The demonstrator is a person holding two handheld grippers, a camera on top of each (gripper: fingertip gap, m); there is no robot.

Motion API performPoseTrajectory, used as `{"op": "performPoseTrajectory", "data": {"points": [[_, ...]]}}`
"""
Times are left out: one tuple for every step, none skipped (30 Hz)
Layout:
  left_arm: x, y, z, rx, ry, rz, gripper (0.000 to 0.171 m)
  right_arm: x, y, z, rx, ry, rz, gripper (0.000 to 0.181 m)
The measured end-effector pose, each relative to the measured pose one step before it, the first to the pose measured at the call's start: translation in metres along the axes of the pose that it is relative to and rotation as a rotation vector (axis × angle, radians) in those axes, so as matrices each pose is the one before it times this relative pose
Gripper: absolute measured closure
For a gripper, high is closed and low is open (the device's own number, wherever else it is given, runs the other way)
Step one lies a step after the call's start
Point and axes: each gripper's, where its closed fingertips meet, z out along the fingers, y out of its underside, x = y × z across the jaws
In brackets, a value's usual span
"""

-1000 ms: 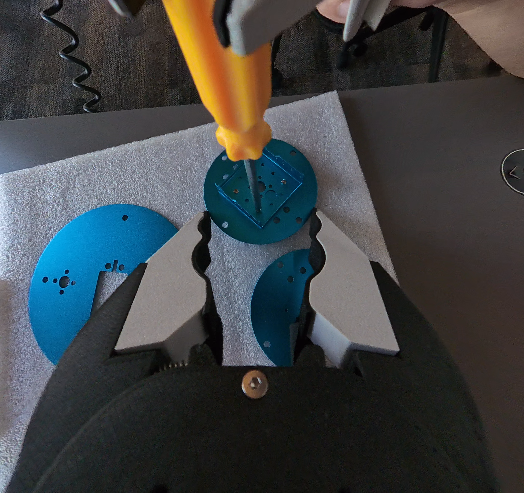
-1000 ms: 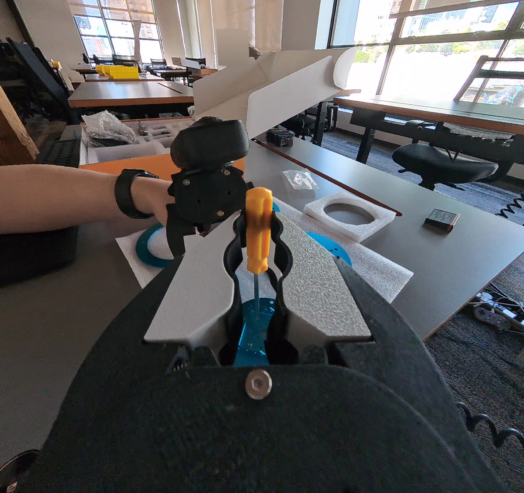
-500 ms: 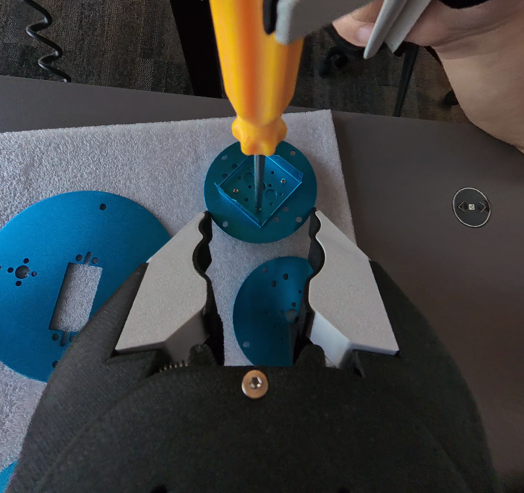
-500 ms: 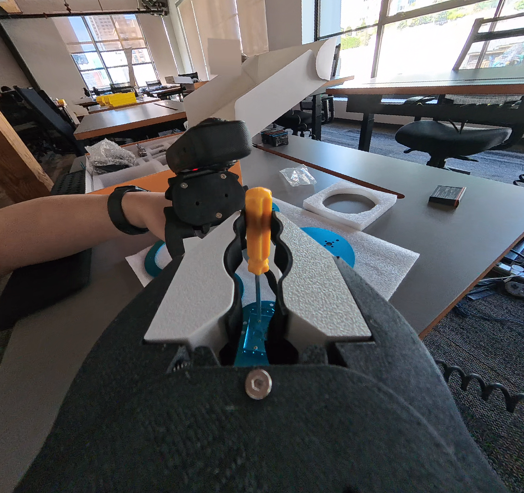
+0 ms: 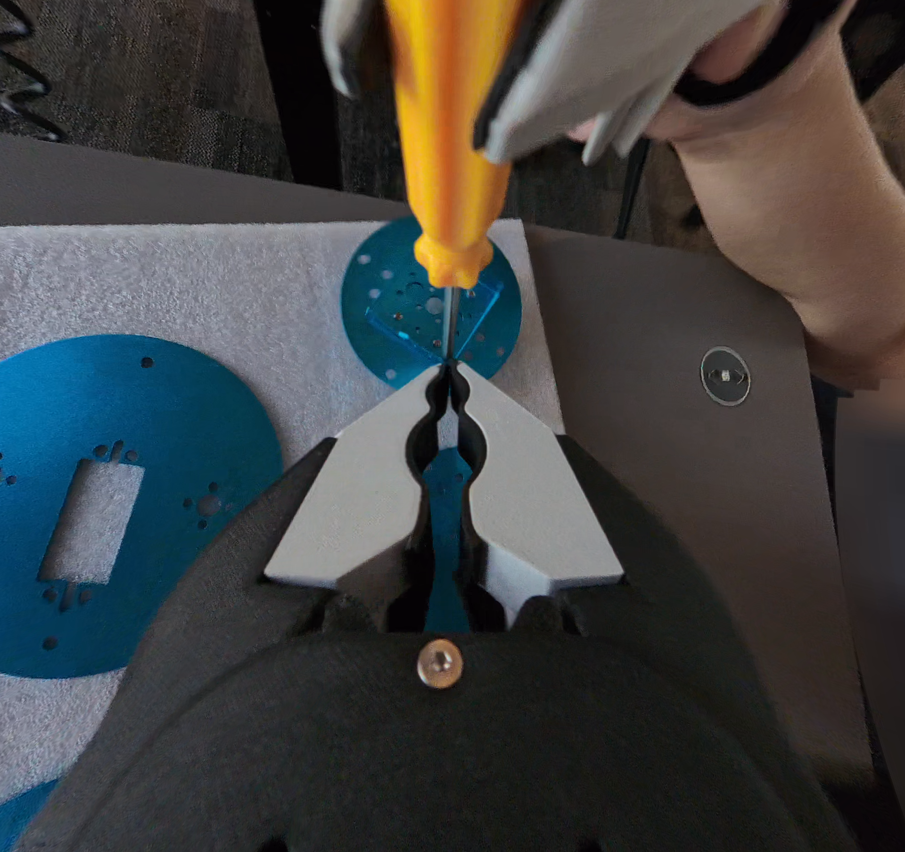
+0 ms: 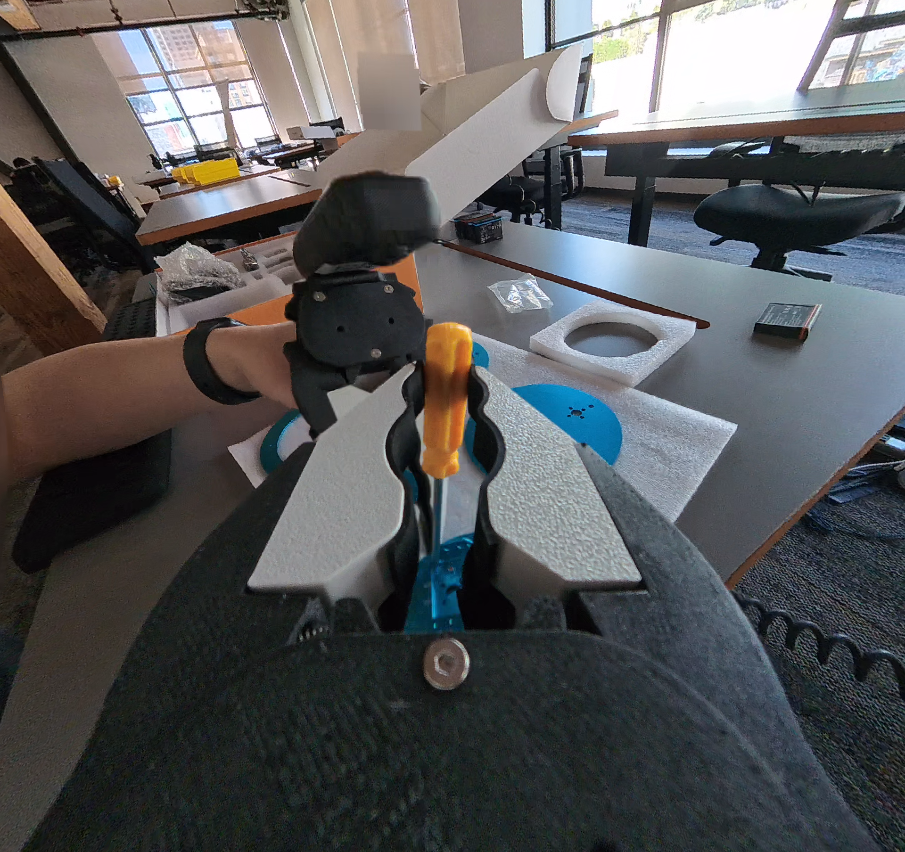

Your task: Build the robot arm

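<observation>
My right gripper (image 6: 445, 373) is shut on the orange handle of a screwdriver (image 6: 446, 417) and holds it upright. In the left wrist view the right gripper (image 5: 440, 69) comes in from the top, and the screwdriver's (image 5: 448, 153) shaft tip stands in the square bracket on a small blue disc (image 5: 387, 299). The disc (image 6: 440, 579) shows through the right fingers' gap. My left gripper (image 5: 448, 367) is shut, with its tips at the disc's near edge, right by the shaft tip. I cannot tell if it pinches anything. It also shows in the right wrist view (image 6: 357, 319).
A white foam sheet (image 5: 196, 285) on the grey table (image 5: 661, 461) carries a large blue plate (image 5: 122, 461) and a second small disc (image 5: 443, 534) under my left fingers. A foam frame (image 6: 612, 344), a black box (image 6: 788, 319), a plastic bag (image 6: 519, 292) and an open carton (image 6: 489, 143) lie beyond.
My left gripper has gone from wide open to shut and has moved forward to the small disc's near edge. The right gripper still holds the screwdriver on the bracket.
</observation>
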Motion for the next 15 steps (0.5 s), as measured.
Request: {"op": "performPoseTrajectory", "data": {"points": [[0.00038, -0.00636, -0.00339, 0.03913, 0.0052, -0.0151, 0.171, -0.00089, -0.00126, 0.00135, 0.0112, -0.0145, 0.0121, 0.167], [0.00169, -0.00286, -0.00247, 0.01278, 0.0154, -0.0107, 0.171, -0.00049, 0.00014, 0.00093, 0.0007, -0.0086, -0.0009, 0.167], [-0.0001, 0.00127, -0.00204, -0.01115, 0.0, 0.0053, 0.171, 0.00101, 0.00024, 0.00012, 0.0019, -0.0005, 0.0013, 0.167], [-0.00536, 0.00189, -0.00229, -0.0108, -0.0376, 0.0153, 0.156, -0.00005, 0.00153, 0.00094, -0.0036, 0.0027, -0.0008, 0.167], [-0.00674, 0.00136, -0.0025, -0.00638, -0.0488, 0.0178, 0.153, -0.00001, 0.00146, 0.00004, -0.003, -0.0013, -0.0057, 0.167], [-0.00373, 0.00153, -0.00176, -0.00395, -0.0272, 0.0149, 0.154, 0.00143, 0.00166, -0.00032, -0.0027, 0.0043, 0.0014, 0.167], [-0.00229, 0.00093, -0.00067, 0.0005, -0.0134, 0.0055, 0.149, 0.00152, 0.00201, -0.00002, -0.0085, 0.003, 0.0047, 0.167], [-0.00177, 0.00041, 0.0001, 0.00292, -0.0067, 0.0, 0.137, -0.00082, 0.00057, 0.00064, -0.0009, -0.0084, 0.0032, 0.167], [-0.00023, -0.00012, 0.00055, 0.00527, 0.0024, 0.003, 0.124, 0.00121, 0.00066, 0.00059, -0.0004, -0.0023, -0.0008, 0.167], [-0.00085, -0.001, 0.00065, 0.01173, -0.0029, 0.0108, 0.114, 0.00022, 0.00093, 0.00009, -0.0062, 0.0089, -0.01, 0.167], [-0.00128, -0.00178, 0.00063, 0.02083, -0.0084, 0.0231, 0.104, -0.00049, -0.0002, -0.00043, 0.0, 0.0012, -0.0144, 0.167], [0.00033, -0.00066, 0.00095, 0.01916, -0.0018, 0.0258, 0.1, -0.00401, -0.00159, 0.0007, 0.008, -0.0113, -0.0155, 0.166], [0.00096, 0.00216, 0.00112, 0.0017, 0.002, 0.0177, 0.101, -0.00051, -0.00171, -0.00011, 0.0038, 0.0007, -0.0127, 0.166], [0.00096, 0.00349, 0.00155, -0.01031, 0.0064, 0.0087, 0.097, 0.00078, -0.00212, -0.00101, 0.004, 0.0106, -0.0091, 0.166], [0.00164, 0.00231, 0.00149, -0.00552, 0.011, 0.0002, 0.094, 0.00081, -0.00351, -0.00192, 0.0206, 0.0066, -0.0075, 0.166]]}}
